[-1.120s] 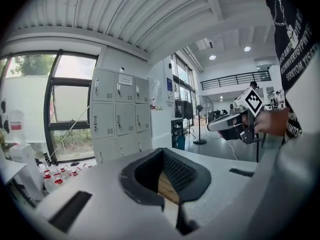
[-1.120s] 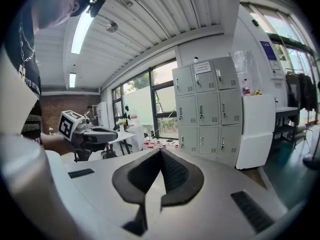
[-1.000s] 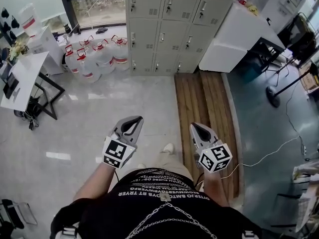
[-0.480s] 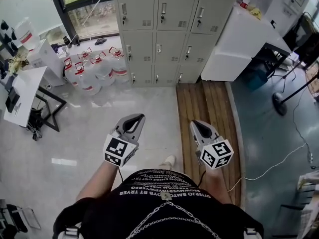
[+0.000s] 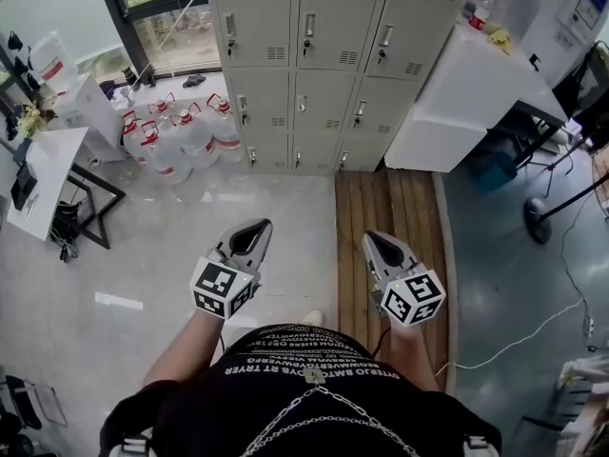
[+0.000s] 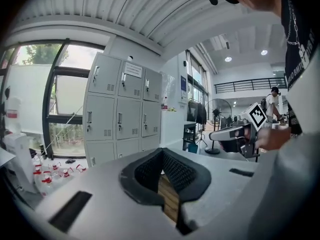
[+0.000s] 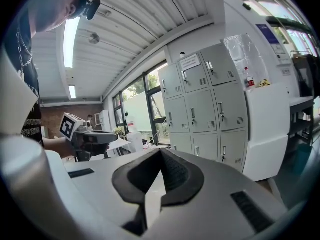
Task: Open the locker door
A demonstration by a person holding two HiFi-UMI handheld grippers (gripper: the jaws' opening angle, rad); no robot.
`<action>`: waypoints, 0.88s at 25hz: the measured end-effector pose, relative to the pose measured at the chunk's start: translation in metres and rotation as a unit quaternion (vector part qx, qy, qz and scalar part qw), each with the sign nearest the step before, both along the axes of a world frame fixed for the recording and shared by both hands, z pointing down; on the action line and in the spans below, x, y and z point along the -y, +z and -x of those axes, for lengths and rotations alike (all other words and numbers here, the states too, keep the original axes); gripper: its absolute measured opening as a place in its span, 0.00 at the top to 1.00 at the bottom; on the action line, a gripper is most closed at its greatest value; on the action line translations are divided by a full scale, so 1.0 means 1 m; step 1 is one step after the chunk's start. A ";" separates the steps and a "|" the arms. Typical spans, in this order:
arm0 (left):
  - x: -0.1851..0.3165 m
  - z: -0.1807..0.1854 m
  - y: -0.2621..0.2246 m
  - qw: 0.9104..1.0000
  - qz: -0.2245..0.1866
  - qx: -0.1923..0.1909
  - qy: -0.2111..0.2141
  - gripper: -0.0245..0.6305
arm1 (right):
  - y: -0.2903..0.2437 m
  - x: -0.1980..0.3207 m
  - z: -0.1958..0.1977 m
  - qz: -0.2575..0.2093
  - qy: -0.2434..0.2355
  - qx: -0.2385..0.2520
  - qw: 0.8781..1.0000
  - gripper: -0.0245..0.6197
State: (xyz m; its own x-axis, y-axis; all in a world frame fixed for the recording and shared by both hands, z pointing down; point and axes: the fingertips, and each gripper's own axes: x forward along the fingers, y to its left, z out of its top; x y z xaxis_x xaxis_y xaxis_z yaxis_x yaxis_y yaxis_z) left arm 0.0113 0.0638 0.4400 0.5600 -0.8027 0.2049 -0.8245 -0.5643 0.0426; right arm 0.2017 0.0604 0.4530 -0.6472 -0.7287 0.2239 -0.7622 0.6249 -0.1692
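Head view: both grippers are held out in front of the person, side by side and apart, noses aimed at twelve o'clock. The left gripper (image 5: 264, 224) hangs over the pale floor (image 5: 171, 246). In its own view the jaws are pressed together at the tips, with nothing between the dark pads. The right gripper (image 5: 369, 239) sits over the wood strip (image 5: 390, 208). Its view shows the same: jaws pressed together, nothing pinched.

Now the lockers (image 5: 304, 65). They stand dead ahead at twelve o'clock, well apart from both grippers, a grey bank three columns wide. Every door in sight is flush shut, each with its handle. Neither gripper touches them. In the left gripper view the bank sits at about ten o'clock, in the right gripper view at about one o'clock.

At ten o'clock, just beside the lockers' left end, water jugs (image 5: 176, 136) with red caps cluster on the floor by the window. At one o'clock a white counter (image 5: 476, 74) butts against the lockers' right side, with a bottle (image 5: 482, 9) on top. A table (image 5: 48, 160) stands out at nine o'clock.
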 end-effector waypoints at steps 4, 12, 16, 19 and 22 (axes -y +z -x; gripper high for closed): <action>0.016 -0.021 -0.004 1.000 -0.004 0.002 -0.008 0.96 | 0.000 0.024 -0.017 -0.001 -0.013 0.000 1.000 0.97; 0.041 -0.061 -0.005 1.000 -0.007 0.004 0.000 0.96 | 0.005 0.058 -0.045 0.006 -0.031 0.000 1.000 0.97; 0.042 -0.057 0.013 1.000 0.011 0.013 -0.011 0.96 | 0.020 0.066 -0.038 0.026 -0.046 -0.001 0.999 0.97; 0.043 -0.046 0.024 0.999 0.028 0.006 -0.026 0.96 | 0.024 0.071 -0.025 0.033 -0.063 -0.007 0.997 0.97; 0.050 -0.035 0.034 0.999 0.037 0.003 -0.034 0.96 | 0.023 0.079 -0.018 0.027 -0.066 -0.008 0.997 0.97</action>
State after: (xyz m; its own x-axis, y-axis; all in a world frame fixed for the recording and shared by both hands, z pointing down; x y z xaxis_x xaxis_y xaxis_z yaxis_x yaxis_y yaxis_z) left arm 0.0463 0.0134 0.4741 0.5037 -0.8212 0.2683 -0.8609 -0.5030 0.0766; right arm 0.2198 -0.0191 0.4756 -0.7320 -0.6245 0.2721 -0.6774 0.7097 -0.1935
